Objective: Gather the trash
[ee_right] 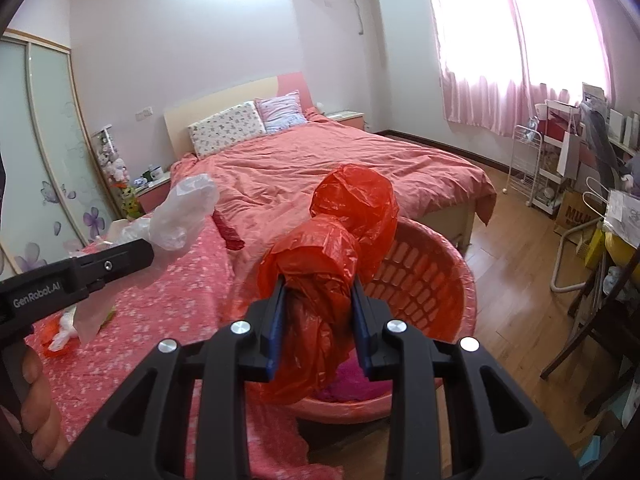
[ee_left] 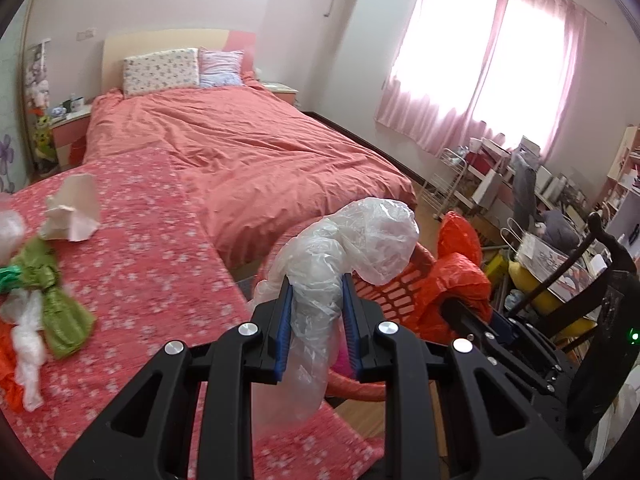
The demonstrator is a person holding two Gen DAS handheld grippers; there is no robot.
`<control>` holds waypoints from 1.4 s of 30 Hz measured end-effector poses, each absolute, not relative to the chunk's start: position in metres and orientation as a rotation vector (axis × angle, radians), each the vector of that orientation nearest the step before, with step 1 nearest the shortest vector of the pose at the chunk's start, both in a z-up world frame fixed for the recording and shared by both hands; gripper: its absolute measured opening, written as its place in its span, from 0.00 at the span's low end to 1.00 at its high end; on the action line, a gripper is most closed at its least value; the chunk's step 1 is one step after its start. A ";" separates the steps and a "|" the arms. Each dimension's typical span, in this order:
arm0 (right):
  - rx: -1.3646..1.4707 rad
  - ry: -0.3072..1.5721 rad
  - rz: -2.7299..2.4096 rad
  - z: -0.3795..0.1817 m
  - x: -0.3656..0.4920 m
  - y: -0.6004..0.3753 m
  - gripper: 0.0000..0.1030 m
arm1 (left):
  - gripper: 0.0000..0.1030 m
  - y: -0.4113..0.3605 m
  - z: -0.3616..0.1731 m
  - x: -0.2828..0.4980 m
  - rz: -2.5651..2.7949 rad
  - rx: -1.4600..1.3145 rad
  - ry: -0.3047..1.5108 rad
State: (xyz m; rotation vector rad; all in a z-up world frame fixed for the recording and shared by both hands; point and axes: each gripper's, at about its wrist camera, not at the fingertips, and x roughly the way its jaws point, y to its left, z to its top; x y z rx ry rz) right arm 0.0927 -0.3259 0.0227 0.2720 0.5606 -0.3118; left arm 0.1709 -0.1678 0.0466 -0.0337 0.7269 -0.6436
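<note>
R wrist: red bag [ee_right: 340, 248] in fingers [ee_right: 276, 320]

The left gripper [ee_left: 316, 292] is a matt black plastic frame built of broad, angular arms with triangular and slot-shaped cut-outs. Four round silver screw heads [ee_left: 248, 329] cap the pivots in an arc across the linkage. Each finger carries a long blue ribbed pad [ee_left: 283, 332] on its inner face. The right gripper [ee_right: 319, 292] has the same build: black frame, four bright silver screw heads, darker blue pads [ee_right: 276, 328]. Seen side-on from the right wrist camera, the left gripper's body is a slim black bar bearing white "GenRobot.AI" lettering [ee_right: 36, 300] and a small recessed screw. A small green light [ee_left: 633, 335] glows on the right gripper's black housing.
</note>
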 end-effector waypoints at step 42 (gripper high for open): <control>0.287 0.517 -0.367 0.011 0.113 -0.367 0.54 | 0.48 -0.193 0.012 0.208 -0.612 -0.055 0.845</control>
